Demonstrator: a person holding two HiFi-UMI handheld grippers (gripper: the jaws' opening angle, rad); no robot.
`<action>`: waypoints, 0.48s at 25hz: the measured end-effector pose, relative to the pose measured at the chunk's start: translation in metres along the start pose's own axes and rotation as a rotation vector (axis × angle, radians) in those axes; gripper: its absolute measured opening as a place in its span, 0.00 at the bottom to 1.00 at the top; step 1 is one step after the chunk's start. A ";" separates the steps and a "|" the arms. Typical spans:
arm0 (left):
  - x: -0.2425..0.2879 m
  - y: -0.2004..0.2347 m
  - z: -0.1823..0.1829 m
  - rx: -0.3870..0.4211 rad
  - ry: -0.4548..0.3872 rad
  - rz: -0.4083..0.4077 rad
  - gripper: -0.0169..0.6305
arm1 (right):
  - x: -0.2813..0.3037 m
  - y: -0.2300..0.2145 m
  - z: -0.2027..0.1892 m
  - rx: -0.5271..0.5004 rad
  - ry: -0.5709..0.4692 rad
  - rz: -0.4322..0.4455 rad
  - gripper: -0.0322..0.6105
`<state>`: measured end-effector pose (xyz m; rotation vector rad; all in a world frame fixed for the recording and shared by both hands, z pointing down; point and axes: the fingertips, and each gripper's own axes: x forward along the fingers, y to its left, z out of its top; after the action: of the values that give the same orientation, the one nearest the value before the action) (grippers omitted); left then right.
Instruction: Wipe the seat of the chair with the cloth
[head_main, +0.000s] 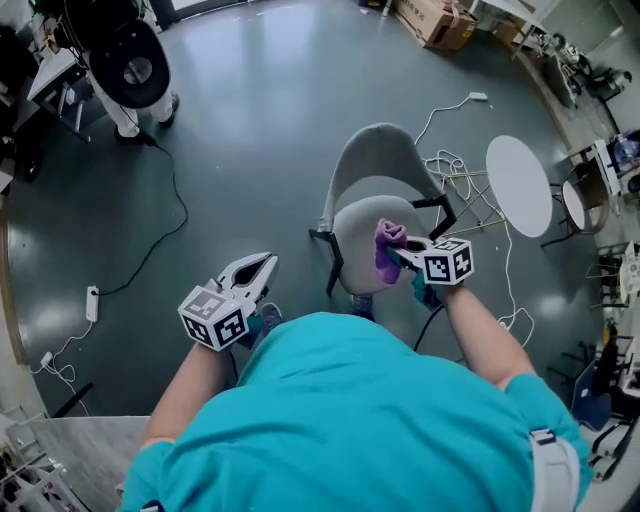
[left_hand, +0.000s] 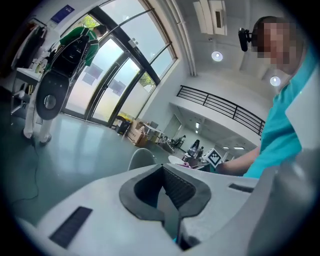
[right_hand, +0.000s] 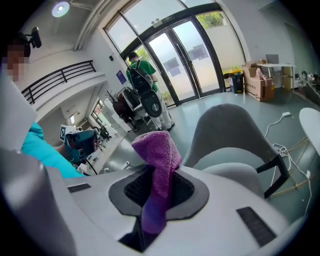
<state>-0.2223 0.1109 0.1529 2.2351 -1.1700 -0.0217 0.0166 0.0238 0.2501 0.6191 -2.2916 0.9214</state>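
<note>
Head view: right gripper (head_main: 403, 256) clamped on purple terry cloth (head_main: 388, 248), which hangs over the seat of the grey shell chair (head_main: 378, 160). Left gripper (head_main: 262, 268): jaws together, empty, left of chair.

Glossy grey floor (head_main: 260, 120) bearing grey chair (head_main: 380, 165), black cable (head_main: 175, 200), white power strip (head_main: 92, 303), round white table (head_main: 518, 185), cardboard box (head_main: 435, 22)
</note>
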 end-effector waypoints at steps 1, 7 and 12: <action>0.014 0.002 -0.005 -0.005 0.013 0.013 0.03 | 0.006 -0.018 -0.005 0.008 0.020 0.004 0.14; 0.099 0.035 -0.040 -0.036 0.080 0.132 0.03 | 0.076 -0.114 -0.036 0.034 0.163 0.081 0.14; 0.152 0.086 -0.078 -0.055 0.088 0.193 0.03 | 0.163 -0.165 -0.063 -0.035 0.266 0.116 0.14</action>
<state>-0.1712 0.0002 0.2998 2.0463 -1.3150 0.1197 0.0205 -0.0700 0.4715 0.3284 -2.1160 0.9541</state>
